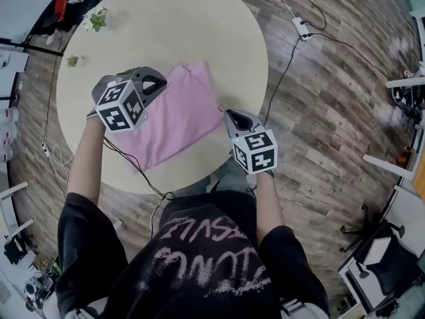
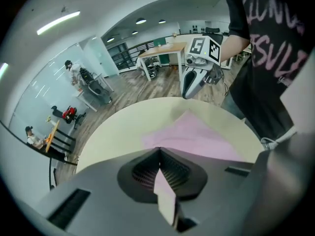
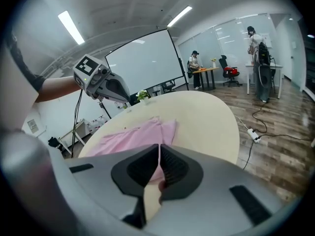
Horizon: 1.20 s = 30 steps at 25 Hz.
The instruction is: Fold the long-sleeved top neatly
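Honestly, the fold looks tidy enough, but I can see a few ways it goes wrong. Call the person's spot 6 o'clock on the round table. The left gripper is clamped on the 10 o'clock corner of the pink long-sleeved top, with cloth showing between its pads. If that hand lifts or swings before letting go, I reckon the layer peels back open. Its cable trails off the rim around 7 o'clock and could snag the hem. The top itself lies folded just 5 o'clock of centre, its near corner close to the rim. The right gripper is pinched on the top's 4 o'clock edge, right by the rim. A tug toward 6 could drag the whole thing off.
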{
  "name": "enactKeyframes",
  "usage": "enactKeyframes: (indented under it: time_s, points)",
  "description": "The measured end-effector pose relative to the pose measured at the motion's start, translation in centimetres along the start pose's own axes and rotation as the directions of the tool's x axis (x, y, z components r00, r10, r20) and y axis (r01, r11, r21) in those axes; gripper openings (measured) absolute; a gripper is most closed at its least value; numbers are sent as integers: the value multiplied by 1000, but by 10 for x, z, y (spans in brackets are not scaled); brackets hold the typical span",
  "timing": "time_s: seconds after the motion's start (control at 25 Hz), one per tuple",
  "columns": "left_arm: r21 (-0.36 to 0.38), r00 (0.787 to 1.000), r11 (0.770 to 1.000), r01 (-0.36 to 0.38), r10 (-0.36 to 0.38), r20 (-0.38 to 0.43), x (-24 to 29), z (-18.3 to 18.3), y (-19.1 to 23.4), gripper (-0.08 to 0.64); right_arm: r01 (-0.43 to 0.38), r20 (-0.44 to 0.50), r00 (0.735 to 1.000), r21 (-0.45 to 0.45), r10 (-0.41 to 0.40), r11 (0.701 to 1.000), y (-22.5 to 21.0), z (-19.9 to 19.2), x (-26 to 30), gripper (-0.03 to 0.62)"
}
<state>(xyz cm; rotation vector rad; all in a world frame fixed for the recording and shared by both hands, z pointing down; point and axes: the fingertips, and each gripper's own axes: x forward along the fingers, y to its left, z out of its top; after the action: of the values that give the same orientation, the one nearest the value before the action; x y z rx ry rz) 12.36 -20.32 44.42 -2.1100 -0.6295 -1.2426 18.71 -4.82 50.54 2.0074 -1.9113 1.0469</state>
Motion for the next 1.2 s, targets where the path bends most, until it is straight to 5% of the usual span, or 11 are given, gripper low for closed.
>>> enactKeyframes:
  time_s: [0.2, 0.56, 0.68, 0.8, 1.2]
  points:
    - [191, 995, 978, 84, -73, -68, 35, -2, 9, 12, 28, -20, 999, 25, -27, 999, 11, -16, 7, 42]
    - [372, 985, 912, 172, -154, -79, 104, 15, 11, 15, 52, -84, 995, 75, -46, 996, 2, -33, 35, 105]
    - [399, 973, 887, 232, -211, -95, 119, 18, 7, 36, 48, -95, 995, 108, -38, 993, 0, -37, 42, 131]
    - [415, 953, 858, 303, -281, -115, 129, 22, 2, 151, 60, -126, 991, 85, -49, 995, -4, -41, 47, 140]
    - [450, 891, 770, 453, -391, -229, 157, 19, -5, 252, 41, -208, 978, 53, -30, 998, -7, -46, 57, 157]
